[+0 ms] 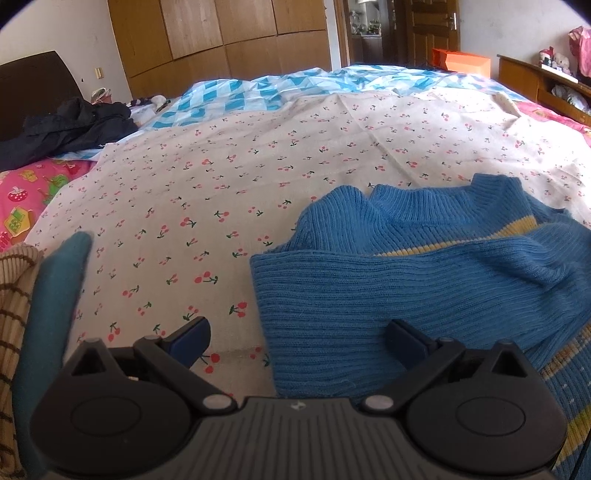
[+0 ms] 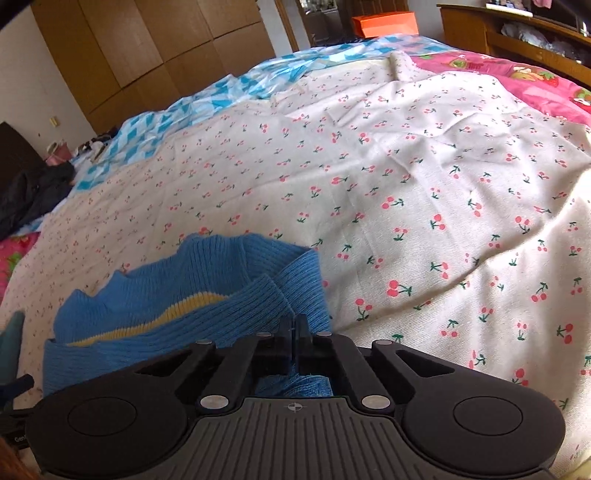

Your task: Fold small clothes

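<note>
Wide cream cherry-print bedsheet [image 1: 258, 177] spreads out, and on its near side lies the ribbed blue knit sweater with yellow stripes [image 1: 424, 280], partly folded. Left gripper [image 1: 299, 341] gapes wide over its edge, gripping nothing; right gripper [image 2: 295, 325] is clamped tight, blue knit bunched right at its fingers.

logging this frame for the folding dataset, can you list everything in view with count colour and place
sweater: one, blue knit with yellow stripes, near edge of the bed, partly folded
cherry-print sheet: one, cream with red cherries, covering most of the bed
checked cover: one, blue and white, far side of the bed
pink cartoon bedding: one, pink, along the bed's edges
dark garment: one, navy-black, heaped by the headboard
wardrobe: one, brown wood, back wall
orange box: one, beyond the bed
left gripper: jaws open, nothing between them
right gripper: jaws shut on the sweater
</note>
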A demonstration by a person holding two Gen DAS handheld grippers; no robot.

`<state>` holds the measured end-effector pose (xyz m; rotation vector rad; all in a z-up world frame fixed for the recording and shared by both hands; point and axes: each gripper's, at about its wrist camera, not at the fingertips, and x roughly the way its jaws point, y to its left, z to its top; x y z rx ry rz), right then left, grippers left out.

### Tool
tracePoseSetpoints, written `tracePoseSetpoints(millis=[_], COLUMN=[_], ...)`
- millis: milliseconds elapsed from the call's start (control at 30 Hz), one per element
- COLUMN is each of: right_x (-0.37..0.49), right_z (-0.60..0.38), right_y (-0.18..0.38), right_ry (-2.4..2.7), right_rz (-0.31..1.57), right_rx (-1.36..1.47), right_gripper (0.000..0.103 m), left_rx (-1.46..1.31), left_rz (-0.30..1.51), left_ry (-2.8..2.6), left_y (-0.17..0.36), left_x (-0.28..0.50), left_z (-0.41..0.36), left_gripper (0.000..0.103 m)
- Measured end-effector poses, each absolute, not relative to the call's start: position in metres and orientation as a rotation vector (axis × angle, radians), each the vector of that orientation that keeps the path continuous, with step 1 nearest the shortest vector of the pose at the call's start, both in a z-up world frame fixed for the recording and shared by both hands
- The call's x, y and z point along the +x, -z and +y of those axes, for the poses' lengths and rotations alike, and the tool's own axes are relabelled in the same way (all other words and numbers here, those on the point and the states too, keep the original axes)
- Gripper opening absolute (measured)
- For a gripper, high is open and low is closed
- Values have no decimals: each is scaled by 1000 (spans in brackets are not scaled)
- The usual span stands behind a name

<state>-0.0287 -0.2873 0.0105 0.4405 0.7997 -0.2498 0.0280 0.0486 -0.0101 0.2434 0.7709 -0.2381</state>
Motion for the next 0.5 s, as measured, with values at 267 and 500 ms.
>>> tracePoseSetpoints(millis=[267, 500], right_x=[-25, -26], right_z=[-293, -271], right_y=[-1, -29], right_ry=[283, 244], right_rz=[843, 712], right_rx=[457, 312], right_gripper=[5, 12], left_rx=[242, 203], left_rz=[753, 697], left_ry=[228, 203], left_y=[8, -1], left_x=[26, 26], left_z=[49, 55], left_gripper=[103, 103])
